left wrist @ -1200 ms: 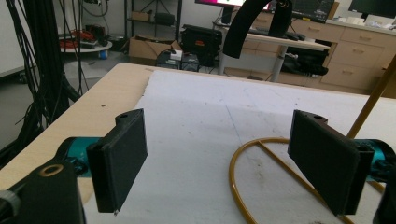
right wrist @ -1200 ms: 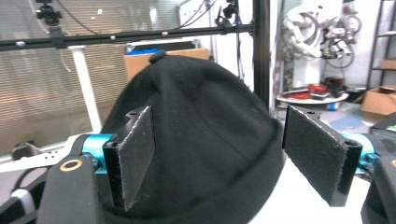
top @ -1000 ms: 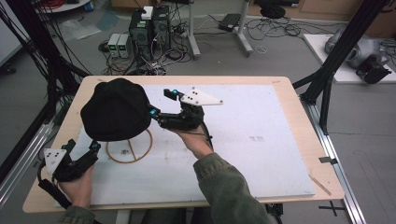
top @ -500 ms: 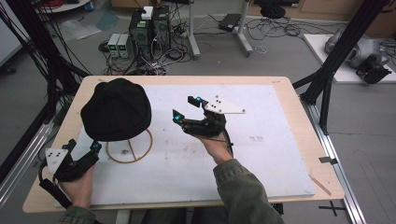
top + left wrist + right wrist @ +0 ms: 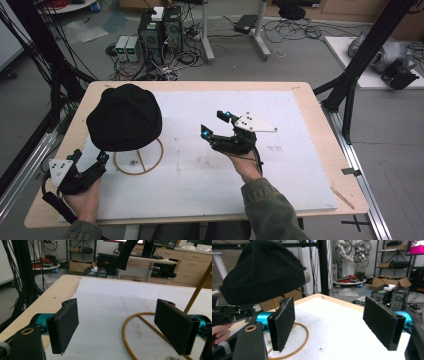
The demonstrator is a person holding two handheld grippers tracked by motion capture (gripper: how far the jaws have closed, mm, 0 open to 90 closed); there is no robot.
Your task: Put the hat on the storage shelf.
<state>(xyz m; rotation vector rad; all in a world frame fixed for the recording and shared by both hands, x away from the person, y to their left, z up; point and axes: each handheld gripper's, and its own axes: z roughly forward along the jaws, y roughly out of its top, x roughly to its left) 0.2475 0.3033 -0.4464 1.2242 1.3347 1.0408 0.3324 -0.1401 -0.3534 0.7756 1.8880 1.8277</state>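
Table (image 5: 310, 95) of pale wood, topped with a scuffed white sheet (image 5: 280, 165), filled the scene from above, with computers and loose cables on the floor beyond its far edge. A black knit hat (image 5: 124, 117) sat on a thin wooden stand near the table's left end, the stand's ring base (image 5: 159, 159) lying flat on the sheet under the hat. From the right gripper view the hat (image 5: 262, 271) hung clear of the surface with the ring (image 5: 302, 340) below it. The right gripper (image 5: 215, 124), held in a hand above the middle of the sheet, pointed left toward the hat and was well apart from it; its jaws stood wide apart and held nothing. The left gripper (image 5: 90, 156) rested low at the near left corner, just beside the ring base, its jaws likewise spread wide and empty. In the left gripper view the ring (image 5: 130, 327) curved between the two black pads (image 5: 62, 325), with the stand's slanted rod (image 5: 197, 290) rising at the right.
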